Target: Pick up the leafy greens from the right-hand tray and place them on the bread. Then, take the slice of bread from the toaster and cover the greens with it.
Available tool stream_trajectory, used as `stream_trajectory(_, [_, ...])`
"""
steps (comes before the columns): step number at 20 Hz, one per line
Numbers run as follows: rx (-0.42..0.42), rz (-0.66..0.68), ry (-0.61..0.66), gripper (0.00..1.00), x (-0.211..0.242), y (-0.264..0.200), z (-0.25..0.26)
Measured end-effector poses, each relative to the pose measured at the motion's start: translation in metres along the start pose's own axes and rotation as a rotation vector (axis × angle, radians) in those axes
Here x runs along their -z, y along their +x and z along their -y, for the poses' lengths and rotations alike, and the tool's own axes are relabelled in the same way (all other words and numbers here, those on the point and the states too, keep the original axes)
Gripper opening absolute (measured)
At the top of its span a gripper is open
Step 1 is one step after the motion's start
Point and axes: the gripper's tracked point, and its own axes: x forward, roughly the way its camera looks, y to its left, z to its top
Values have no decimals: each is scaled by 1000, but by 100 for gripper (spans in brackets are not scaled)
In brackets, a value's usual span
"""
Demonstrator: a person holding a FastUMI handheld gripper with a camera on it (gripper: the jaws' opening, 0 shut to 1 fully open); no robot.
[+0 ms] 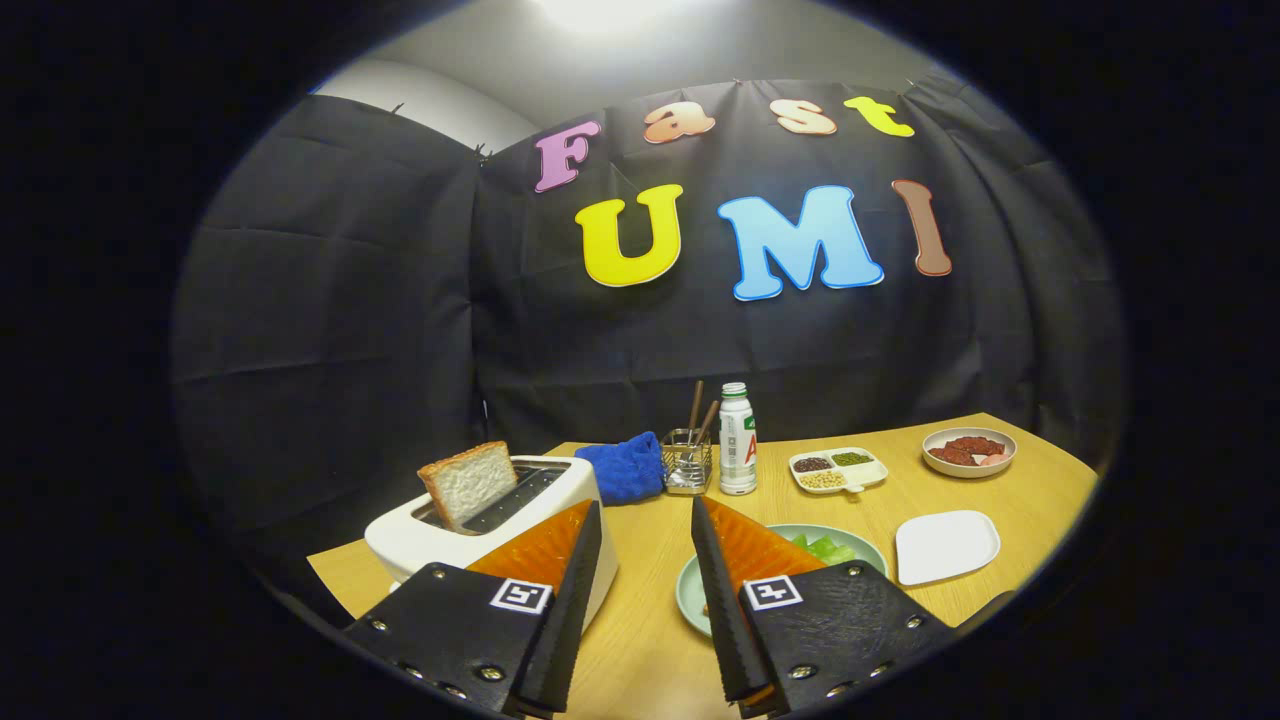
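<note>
Gripper fingers stand apart holding nothing above the table, with the toaster beside the left finger, a porous crusted bread slice upright in its slot, and greens on a plate behind the right finger.
</note>
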Motion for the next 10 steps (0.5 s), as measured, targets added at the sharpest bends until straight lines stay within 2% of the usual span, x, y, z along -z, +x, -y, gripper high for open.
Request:
stream_trajectory(7, [-116,-20,-20,55,-4,14,-85])
stream_trajectory(10, [-139,-18,-46,56,-3,21,-114])
